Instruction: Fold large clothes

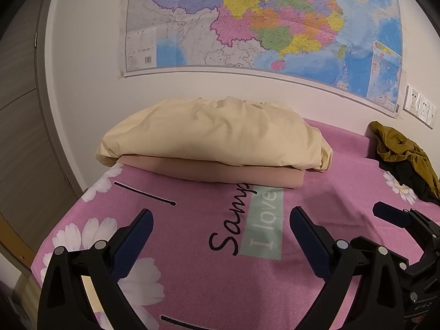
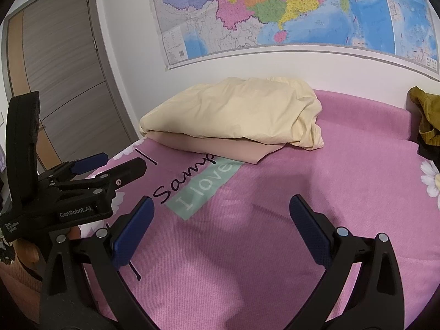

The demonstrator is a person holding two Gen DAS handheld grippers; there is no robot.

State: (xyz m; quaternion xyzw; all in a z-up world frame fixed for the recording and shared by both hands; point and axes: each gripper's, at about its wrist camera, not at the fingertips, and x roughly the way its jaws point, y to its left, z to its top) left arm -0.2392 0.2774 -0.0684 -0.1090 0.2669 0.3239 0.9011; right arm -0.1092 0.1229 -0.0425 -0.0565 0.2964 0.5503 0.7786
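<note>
Bedroom scene above a pink bedspread printed with white daisies and black script (image 1: 192, 247). Left gripper with black arms and blue padded fingers (image 1: 221, 216) held over the spread, jaws spread wide, nothing between them. Right gripper of the same build (image 2: 221, 202) likewise wide open and empty, just beside the left one. Folded pale-yellow cotton bedding (image 1: 214, 134) stacked on a flat beige folded cloth (image 1: 220, 173) at the far side of the bed, near the white wall. Crumpled olive-green garment (image 1: 401, 148) heaped at the far right edge of the bed, well apart from both grippers, untouched; a dark cloth partly under it. Large colourful wall map (image 1: 261, 19) above the bed. Grey-brown wooden door (image 2: 63, 77) to the left. No containers visible.
</note>
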